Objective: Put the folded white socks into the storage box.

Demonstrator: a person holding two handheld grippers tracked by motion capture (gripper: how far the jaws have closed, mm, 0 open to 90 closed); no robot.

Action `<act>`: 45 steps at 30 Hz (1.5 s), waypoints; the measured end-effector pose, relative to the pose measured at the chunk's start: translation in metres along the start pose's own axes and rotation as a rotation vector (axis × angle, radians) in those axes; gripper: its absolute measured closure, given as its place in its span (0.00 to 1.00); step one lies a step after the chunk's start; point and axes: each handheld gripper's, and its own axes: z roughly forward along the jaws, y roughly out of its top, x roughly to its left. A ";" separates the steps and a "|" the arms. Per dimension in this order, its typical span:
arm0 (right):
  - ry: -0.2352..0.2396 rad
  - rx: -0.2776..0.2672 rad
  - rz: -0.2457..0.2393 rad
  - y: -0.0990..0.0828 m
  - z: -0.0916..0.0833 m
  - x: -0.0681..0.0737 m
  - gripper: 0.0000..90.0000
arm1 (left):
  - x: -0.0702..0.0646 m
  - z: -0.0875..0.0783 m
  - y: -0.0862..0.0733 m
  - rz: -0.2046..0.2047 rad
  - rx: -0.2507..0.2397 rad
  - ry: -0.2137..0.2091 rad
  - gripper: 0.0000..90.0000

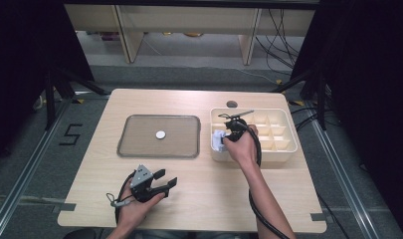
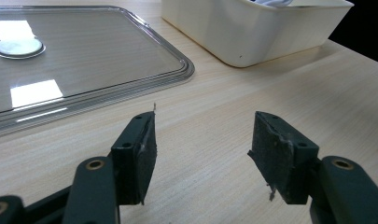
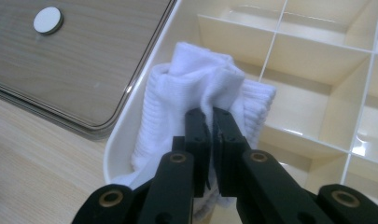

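A white ribbed cloth (image 3: 196, 93), a sock by the look of it, lies bunched in the left compartment of a cream divided bin (image 3: 317, 60). My right gripper (image 3: 211, 116) is shut on a fold of that cloth, its jaws pinched tight together. From above, the right gripper (image 1: 228, 133) reaches into the bin (image 1: 283, 154) over the white cloth (image 1: 218, 141). My left gripper (image 1: 166, 180) rests low over the near left of the table, open and holding nothing. Its pads (image 2: 140, 149) stand wide apart above bare wood.
A clear shallow tray (image 1: 127, 144) lies mid-table with a small white disc (image 1: 160, 134) on it. The disc (image 2: 18, 46) and tray rim (image 2: 177, 74) sit ahead of the left gripper, with the bin's wall (image 2: 242, 37) beyond. A cable hole (image 1: 232, 104) sits behind the bin.
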 end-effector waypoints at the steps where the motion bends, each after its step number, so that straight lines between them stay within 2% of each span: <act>1: -0.004 0.004 -0.003 0.000 0.001 0.001 0.96 | 0.000 0.000 0.000 0.000 0.000 0.001 0.44; 4: -0.002 0.006 0.007 0.000 0.001 0.003 0.96 | 0.000 0.000 0.000 -0.001 0.001 0.000 0.44; 6: -0.009 0.014 -0.013 0.000 0.002 0.002 0.96 | 0.000 0.000 0.000 -0.005 -0.003 0.000 0.44; 7: 0.002 0.013 -0.018 0.000 0.002 0.001 0.96 | 0.000 0.000 0.000 -0.005 -0.003 0.000 0.44; 9: -0.005 0.020 -0.002 0.001 0.003 0.002 0.96 | 0.000 0.000 0.000 -0.001 0.001 0.000 0.44; 13: -0.006 0.021 -0.006 0.001 0.003 0.002 0.96 | -0.001 -0.001 0.000 -0.004 0.005 0.009 0.44; 18: 0.000 0.022 0.002 0.001 0.004 0.003 0.96 | 0.000 0.000 0.000 -0.006 -0.003 -0.001 0.44; 19: -0.003 0.021 -0.011 0.001 0.004 0.002 0.96 | 0.000 0.000 0.000 -0.006 -0.002 0.000 0.44; 28: -0.001 0.025 0.008 0.000 0.005 0.004 0.96 | 0.000 0.000 0.000 -0.005 0.002 0.001 0.44; 32: 0.021 0.019 -0.003 0.000 0.004 0.004 0.96 | 0.000 0.000 0.000 -0.004 0.002 0.001 0.44; 39: 0.009 0.024 -0.007 0.000 0.005 0.005 0.96 | 0.000 0.000 0.000 -0.005 0.003 0.001 0.44; 41: 0.012 0.027 -0.038 0.000 0.005 0.003 0.97 | 0.000 0.000 0.000 -0.004 0.004 0.001 0.44; 43: 0.005 0.029 -0.020 0.001 0.006 0.005 0.97 | 0.000 0.000 0.000 -0.004 0.002 0.001 0.44; 45: 0.004 0.036 -0.023 0.001 0.006 0.006 0.97 | 0.000 0.000 0.000 -0.004 0.003 0.001 0.44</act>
